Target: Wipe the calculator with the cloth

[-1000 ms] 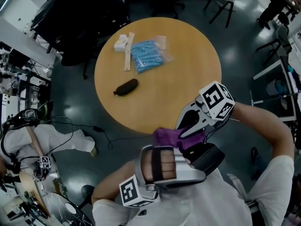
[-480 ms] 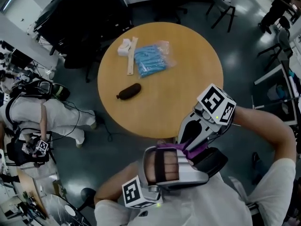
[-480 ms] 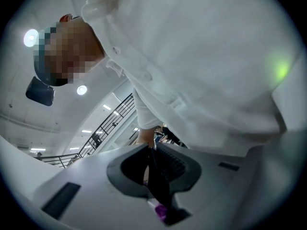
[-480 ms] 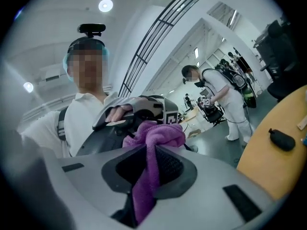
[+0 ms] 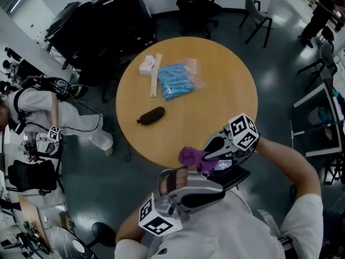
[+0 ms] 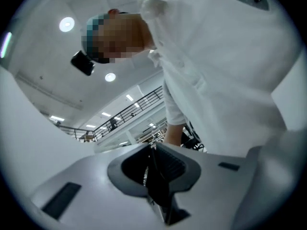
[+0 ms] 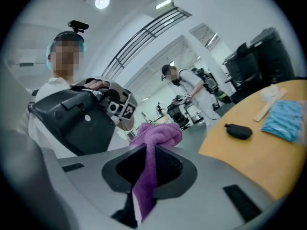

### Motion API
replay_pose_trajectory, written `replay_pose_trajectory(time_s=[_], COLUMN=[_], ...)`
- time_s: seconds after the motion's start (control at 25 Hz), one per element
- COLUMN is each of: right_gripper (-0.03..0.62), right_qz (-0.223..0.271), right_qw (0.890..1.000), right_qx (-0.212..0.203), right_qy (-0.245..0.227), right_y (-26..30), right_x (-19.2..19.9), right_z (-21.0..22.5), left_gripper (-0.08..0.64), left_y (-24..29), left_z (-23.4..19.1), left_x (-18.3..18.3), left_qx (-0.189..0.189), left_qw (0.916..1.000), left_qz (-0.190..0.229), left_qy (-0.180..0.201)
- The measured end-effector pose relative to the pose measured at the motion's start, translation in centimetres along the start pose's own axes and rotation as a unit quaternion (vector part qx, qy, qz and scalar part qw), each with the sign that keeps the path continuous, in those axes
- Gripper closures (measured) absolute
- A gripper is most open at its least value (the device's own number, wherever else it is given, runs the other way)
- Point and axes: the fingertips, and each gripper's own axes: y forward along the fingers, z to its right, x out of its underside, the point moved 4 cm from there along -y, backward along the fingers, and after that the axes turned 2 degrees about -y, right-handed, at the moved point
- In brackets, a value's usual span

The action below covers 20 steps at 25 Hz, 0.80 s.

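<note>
Close to my body, below the table's near edge, my left gripper [image 5: 179, 181] is shut on the calculator [image 5: 171, 183], a thin dark slab. In the left gripper view the calculator [image 6: 160, 190] stands edge-on between the left gripper's [image 6: 152, 151] jaws. My right gripper [image 5: 208, 154] is shut on a purple cloth [image 5: 190, 156], which bunches just above the calculator; whether they touch I cannot tell. In the right gripper view the cloth [image 7: 158, 134] hangs down through the right gripper's [image 7: 151, 153] jaws, with the left gripper's marker cube [image 7: 125, 110] behind it.
A round wooden table [image 5: 215, 96] stands ahead, bearing a blue bag [image 5: 175, 79], a pale stick [image 5: 154, 75], a white piece [image 5: 146, 65] and a black pouch [image 5: 151, 115]. A person [image 5: 48, 117] bends at the left. Chairs [image 5: 256, 9] stand beyond.
My right gripper has dropped lower with the cloth, which now sits just above the calculator. My left gripper has rolled and shifted, so the calculator's face shows less.
</note>
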Motion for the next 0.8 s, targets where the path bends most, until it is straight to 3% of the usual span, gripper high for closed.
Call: replay_pose_trajectory(time_s=[0.12, 0.24, 0.28, 0.36, 0.48, 0.6, 0.8], right_gripper=[0.531, 0.532, 0.531, 0.531, 0.531, 0.531, 0.531], right_qz=[0.069, 0.153, 0.168, 0.18, 0.202, 0.244, 0.287], right_qw=[0.992, 0.968, 0.96, 0.947, 0.929, 0.907, 0.881], right_qx=[0.102, 0.192, 0.219, 0.259, 0.296, 0.322, 0.349], right_qy=[0.023, 0.042, 0.048, 0.065, 0.092, 0.115, 0.139], right_y=[-3.2, -7.3, -8.2, -9.3, -10.7, -12.1, -12.7], right_x=[2.5, 4.5, 5.5, 8.3, 11.9, 14.1, 16.6], right_z=[4.0, 5.9, 6.3, 6.9, 6.7, 5.6, 3.9], left_gripper=[0.511, 0.511, 0.511, 0.511, 0.511, 0.511, 0.511], left_y=[-1.2, -2.3, -3.0, -4.4, -6.6, -8.0, -7.4], left_z=[-2.8, -4.9, -5.1, -5.4, -5.5, -4.5, -2.6], left_x=[3.3, 8.6, 11.0, 15.6, 22.1, 28.7, 37.6], left_qx=[-0.067, -0.128, -0.149, -0.2, -0.27, -0.31, -0.31], left_qw=[0.9939, 0.9782, 0.9685, 0.9406, 0.9017, 0.859, 0.8192], left_qz=[-0.002, -0.023, -0.035, -0.047, -0.042, -0.063, -0.12], left_qy=[-0.088, -0.162, -0.196, -0.27, -0.335, -0.402, -0.467])
